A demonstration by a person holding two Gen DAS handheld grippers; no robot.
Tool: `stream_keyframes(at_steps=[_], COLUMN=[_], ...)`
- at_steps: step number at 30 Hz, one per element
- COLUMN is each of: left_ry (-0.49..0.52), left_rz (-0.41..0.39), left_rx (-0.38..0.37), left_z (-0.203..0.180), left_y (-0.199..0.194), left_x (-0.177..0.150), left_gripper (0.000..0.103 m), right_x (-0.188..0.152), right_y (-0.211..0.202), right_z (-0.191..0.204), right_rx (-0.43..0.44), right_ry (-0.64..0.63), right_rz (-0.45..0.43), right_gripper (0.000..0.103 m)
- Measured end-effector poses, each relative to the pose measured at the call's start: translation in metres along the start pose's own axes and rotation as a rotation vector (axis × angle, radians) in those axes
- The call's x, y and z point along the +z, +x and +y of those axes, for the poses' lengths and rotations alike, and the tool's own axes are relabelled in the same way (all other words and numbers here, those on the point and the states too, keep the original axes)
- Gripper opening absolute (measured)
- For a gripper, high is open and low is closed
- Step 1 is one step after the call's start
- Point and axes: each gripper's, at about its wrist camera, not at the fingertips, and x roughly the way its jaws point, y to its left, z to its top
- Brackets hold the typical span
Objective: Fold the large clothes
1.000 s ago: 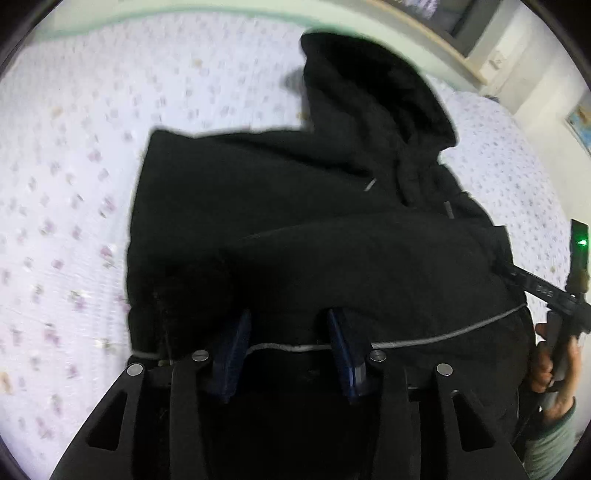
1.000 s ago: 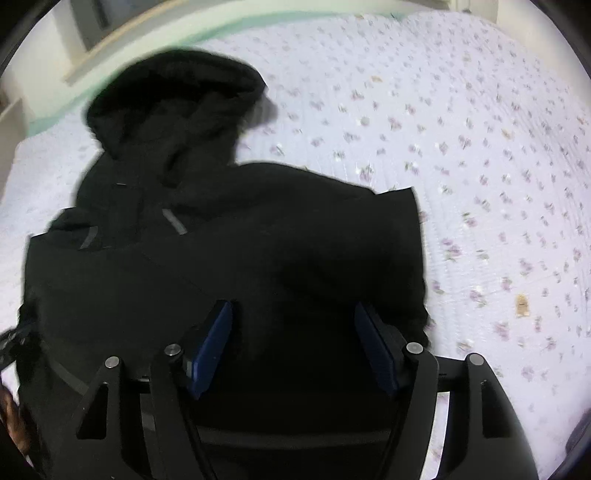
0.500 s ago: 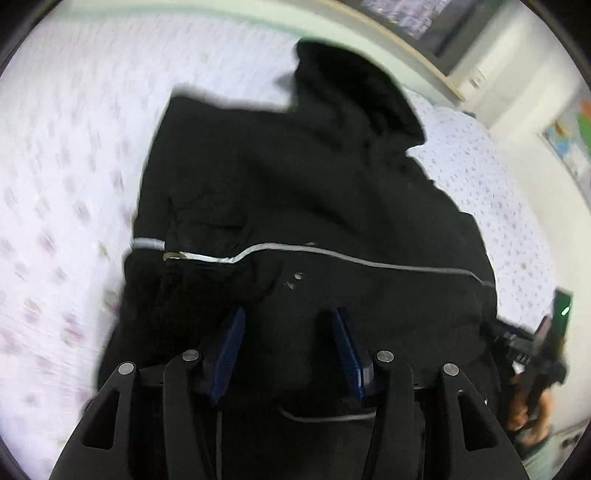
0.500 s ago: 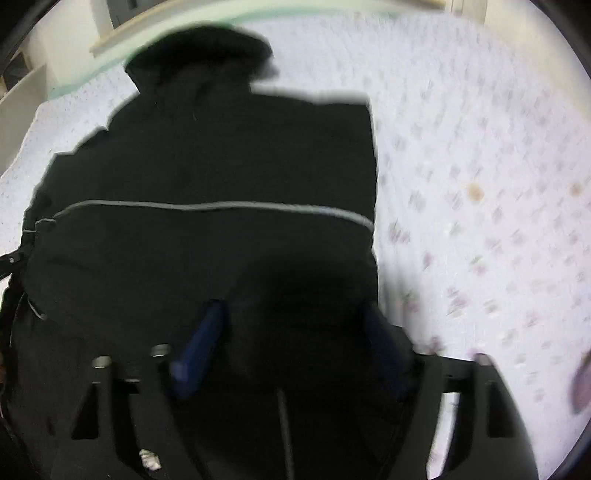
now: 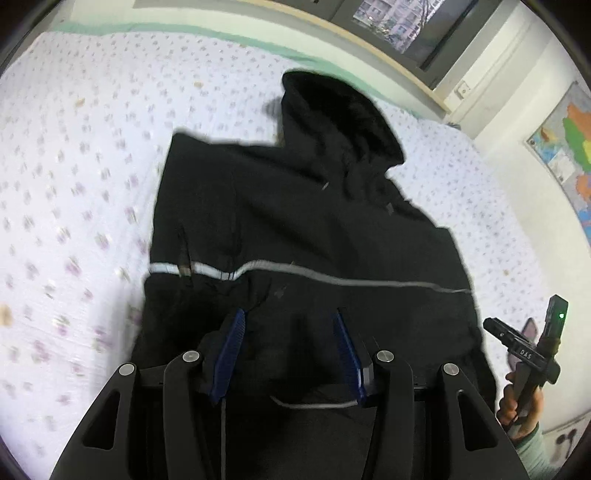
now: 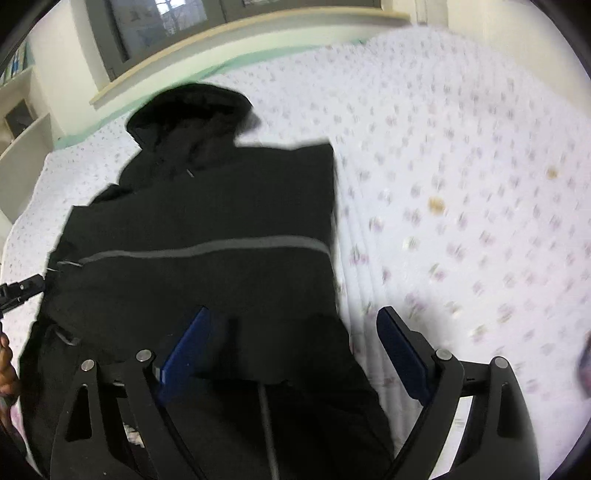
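Jacket [image 5: 314,221], black and hooded, lies on the flowered bedsheet [image 5: 74,166], its lower part doubled up over the body. I read the left gripper [image 5: 288,354] with jaws parted, dark cloth bunched between. Right gripper [image 6: 295,347] jaws wide apart, straddling the jacket's edge, gripping nothing.

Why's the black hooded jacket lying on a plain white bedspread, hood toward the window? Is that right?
Not plain: the bedspread has a small floral print, as the left wrist view shows. The black hooded jacket does lie on it, hood toward the window.
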Motion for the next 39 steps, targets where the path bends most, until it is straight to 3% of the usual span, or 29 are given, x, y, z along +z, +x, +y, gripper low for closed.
stream_keyframes(at_steps=[5, 7, 11, 14, 20, 25, 31, 35, 37, 38, 39], left_ry=[0.008, 0.017, 0.019, 0.057, 0.103, 0.071, -0.042, -0.057, -0.074, -0.08, -0.083], left_rz=[-0.038, -0.074, -0.102, -0.107, -0.068, 0.014, 0.059, 0.08, 0.083, 0.076, 0.07], left_rx=[-0.006, 0.008, -0.04, -0.007, 0.057, 0.135, 0.097, 0.114, 0.114, 0.133, 0.156], left_z=[-0.028, -0.04, -0.06, -0.077, -0.081, -0.051, -0.006, 0.007, 0.013, 0.016, 0.019], left_y=[-0.053, -0.068, -0.081, -0.073, -0.013, 0.084, 0.166, 0.212, 0.23, 0.234, 0.236], left_x=[0.069, 0.102, 0.147, 0.179, 0.235, 0.269, 0.287, 0.299, 0.306, 0.308, 0.311], left_gripper=[0.053, 0.061, 0.065, 0.067, 0.074, 0.074, 0.074, 0.074, 0.073, 0.069, 0.048], right_x=[0.068, 0.102, 0.158, 0.197, 0.248, 0.272, 0.284, 0.293, 0.296, 0.296, 0.297], right_y=[-0.047, -0.061, -0.077, -0.068, 0.005, 0.103, 0.191, 0.235, 0.255, 0.265, 0.272], right_z=[0.02, 0.035, 0.057, 0.068, 0.073, 0.061, 0.053, 0.053, 0.057, 0.061, 0.064], right_rx=[0.029, 0.018, 0.033, 0.051, 0.024, 0.021, 0.029, 0.048, 0.054, 0.048, 0.016], right_ry=[-0.044, -0.074, -0.069, -0.053, -0.064, -0.036, -0.027, -0.001, -0.001, -0.016, -0.039], right_rz=[0.007, -0.032, -0.081, -0.087, -0.045, 0.063, 0.143, 0.173, 0.196, 0.215, 0.226], right_gripper=[0.093, 0.091, 0.088, 0.087, 0.087, 0.073, 0.072, 0.072, 0.064, 0.043, 0.018])
